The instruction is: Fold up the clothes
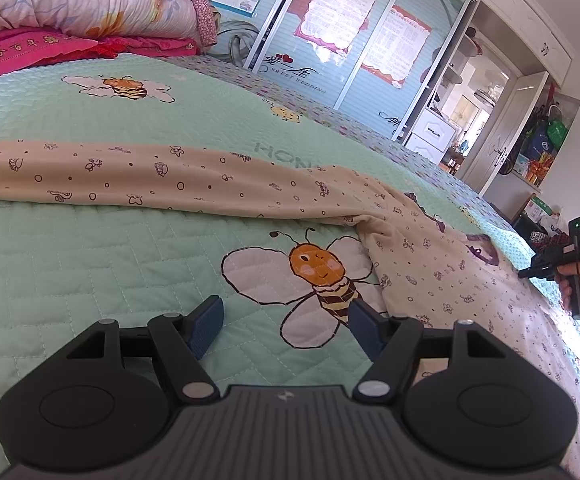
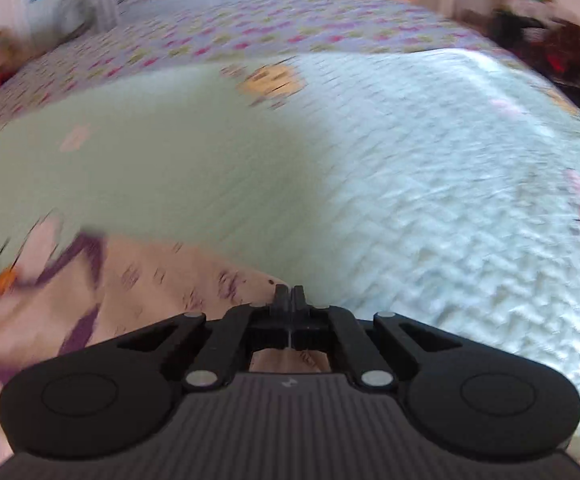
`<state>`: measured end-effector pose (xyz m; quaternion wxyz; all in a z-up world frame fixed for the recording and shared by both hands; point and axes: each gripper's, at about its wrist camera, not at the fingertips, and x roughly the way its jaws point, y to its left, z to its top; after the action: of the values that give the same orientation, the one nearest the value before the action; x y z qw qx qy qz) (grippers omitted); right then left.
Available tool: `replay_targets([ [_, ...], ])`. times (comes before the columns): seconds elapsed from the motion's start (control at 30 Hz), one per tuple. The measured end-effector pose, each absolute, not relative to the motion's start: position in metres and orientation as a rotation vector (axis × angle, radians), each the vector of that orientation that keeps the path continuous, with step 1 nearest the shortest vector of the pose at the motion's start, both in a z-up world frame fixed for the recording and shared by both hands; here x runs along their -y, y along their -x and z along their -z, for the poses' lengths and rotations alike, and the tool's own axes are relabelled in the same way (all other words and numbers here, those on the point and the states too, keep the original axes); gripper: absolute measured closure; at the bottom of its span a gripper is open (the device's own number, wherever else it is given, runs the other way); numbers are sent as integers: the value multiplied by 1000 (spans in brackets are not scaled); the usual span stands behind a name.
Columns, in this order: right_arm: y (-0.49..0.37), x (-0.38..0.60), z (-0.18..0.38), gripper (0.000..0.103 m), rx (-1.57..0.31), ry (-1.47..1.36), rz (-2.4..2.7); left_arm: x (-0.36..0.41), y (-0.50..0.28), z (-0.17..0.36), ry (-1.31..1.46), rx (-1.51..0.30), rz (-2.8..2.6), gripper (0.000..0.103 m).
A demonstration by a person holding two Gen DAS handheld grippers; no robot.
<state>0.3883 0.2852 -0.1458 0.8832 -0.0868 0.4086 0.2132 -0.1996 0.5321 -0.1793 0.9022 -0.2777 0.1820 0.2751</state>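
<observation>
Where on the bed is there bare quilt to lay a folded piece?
Bare green quilt lies in front of the open left gripper, bordered by the beige garment's sleeve beyond and its body to the right. More bare quilt sits past the sleeve, up to the pink pillows. The right side is crowded with garment.

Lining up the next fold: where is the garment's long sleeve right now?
In the left wrist view the sleeve lies flat across the green bee quilt, running leftward from the garment's body, beyond the open left gripper.
</observation>
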Motion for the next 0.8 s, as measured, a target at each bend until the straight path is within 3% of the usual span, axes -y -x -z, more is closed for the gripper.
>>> replay_targets([
  [0.1, -388, -285, 147, 99, -821, 184, -400, -531, 199, 179, 574, -376, -569, 31],
  [0.13, -384, -286, 144, 89, -801, 172, -393, -531, 199, 179, 574, -376, -569, 31],
  [0.2, -376, -285, 134, 34, -746, 118, -388, -532, 199, 179, 576, -376, -568, 31],
  [0.23, -371, -285, 129, 28, -719, 92, -385, -532, 199, 179, 577, -375, -568, 31],
  [0.33, -353, -286, 109, 27, -650, -19, -379, -532, 199, 179, 576, -376, -568, 31],
  [0.43, -324, -318, 91, 27, -708, -110, -620, -532, 199, 179, 576, -376, -568, 31],
  [0.63, -254, -454, 101, 31, -915, 30, -951, -533, 200, 179, 585, -372, -565, 31],
  [0.8, -192, -527, 110, 34, -840, 275, -967, -535, 201, 179, 599, -367, -562, 31],
])
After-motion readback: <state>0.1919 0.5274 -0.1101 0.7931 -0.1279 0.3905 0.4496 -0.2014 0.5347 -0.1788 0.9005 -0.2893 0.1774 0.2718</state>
